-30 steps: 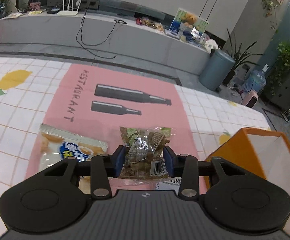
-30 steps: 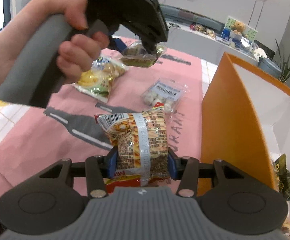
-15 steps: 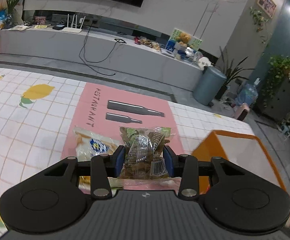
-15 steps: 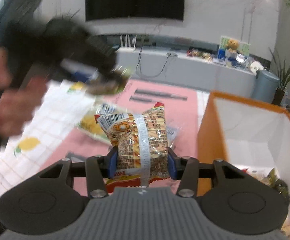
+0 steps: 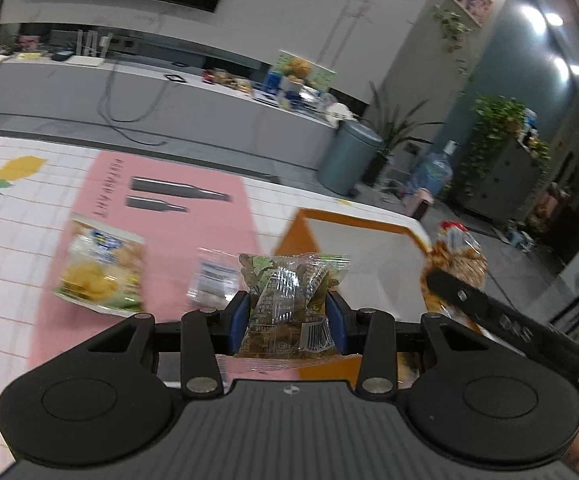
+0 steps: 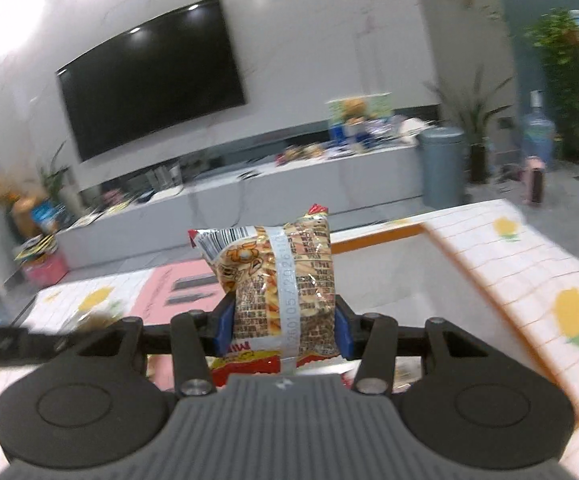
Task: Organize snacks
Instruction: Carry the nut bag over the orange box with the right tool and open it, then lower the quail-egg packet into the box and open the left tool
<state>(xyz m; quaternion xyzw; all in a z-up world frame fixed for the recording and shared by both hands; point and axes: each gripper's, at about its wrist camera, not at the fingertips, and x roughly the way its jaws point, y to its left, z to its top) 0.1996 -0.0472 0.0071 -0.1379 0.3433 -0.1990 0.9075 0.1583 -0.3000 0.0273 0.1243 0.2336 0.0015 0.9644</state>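
- Both claws have risen off the desk (image 5: 17,248) and swung toward the orange bin (image 5: 353,222), each carrying its packet along; the bin's mouth now fills much more of the right wrist view than a second ago.
- Orange bin, white inside, is the landmark: in the left wrist view its near corner sits just beyond the left claw's packet, while in the right wrist view its opening (image 6: 377,236) lies directly behind and below the right claw.
- Right claw (image 6: 283,326) is clenched on the red-and-yellow snack bag (image 6: 281,276), held upright with its long axis pointing away from the camera; this hand looks nearer the opening (judging by both views).
- Left claw (image 5: 287,326) grasps the clear green packet (image 5: 289,300), also upright, on the bin's left side.
- Two packets remain on the pink mat left of the bin: a yellow chip bag (image 5: 101,268) and a small clear pack (image 5: 213,280).
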